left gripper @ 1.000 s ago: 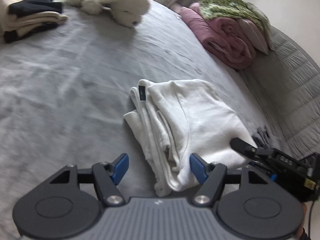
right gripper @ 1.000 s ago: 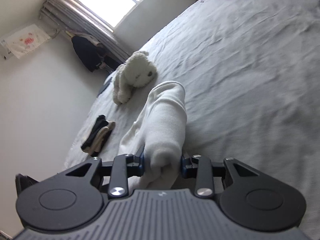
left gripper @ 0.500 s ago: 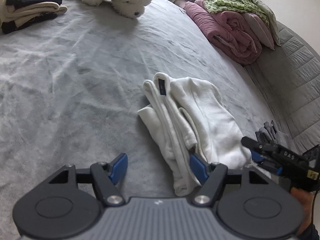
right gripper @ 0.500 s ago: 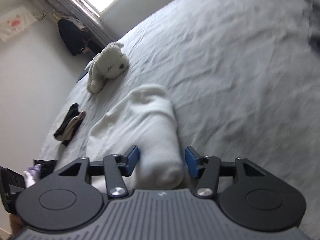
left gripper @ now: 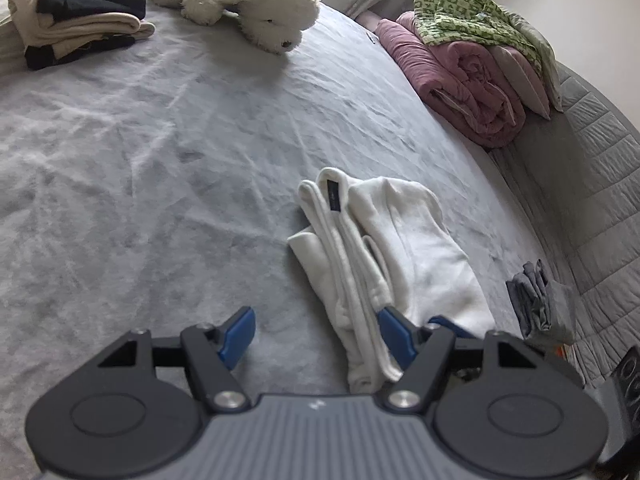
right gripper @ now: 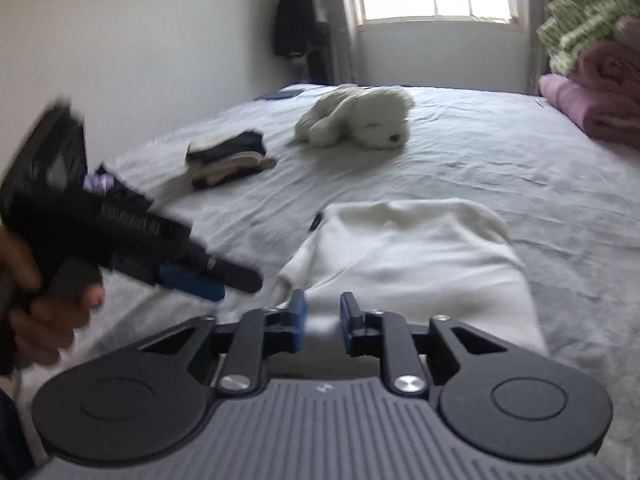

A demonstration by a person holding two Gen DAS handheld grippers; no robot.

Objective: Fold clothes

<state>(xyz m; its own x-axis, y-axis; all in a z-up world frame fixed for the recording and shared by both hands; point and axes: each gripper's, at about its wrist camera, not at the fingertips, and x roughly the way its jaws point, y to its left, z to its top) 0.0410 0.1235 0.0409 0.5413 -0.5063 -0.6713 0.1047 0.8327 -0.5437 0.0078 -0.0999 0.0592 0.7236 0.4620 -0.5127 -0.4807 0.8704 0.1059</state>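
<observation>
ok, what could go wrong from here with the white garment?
1. Right tongs have just been closing at the white garment's near edge; whether cloth is pinched is unclear. Pulling away could drag the fold open.
2. Left tongs stand open beside loose layered edges; closing may catch only some layers.
3. Both tools sit close; they could collide.

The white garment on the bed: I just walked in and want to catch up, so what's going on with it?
A person with a gripper in each hand is folding clothes on a grey bed. The white garment lies folded in front of them. The left gripper is open beside its near end, gripping nothing. The right gripper has just been closing; its fingers stand narrowly apart over the garment, with no cloth clearly pinched. A folded stack and a plush dog lie farther back.
</observation>
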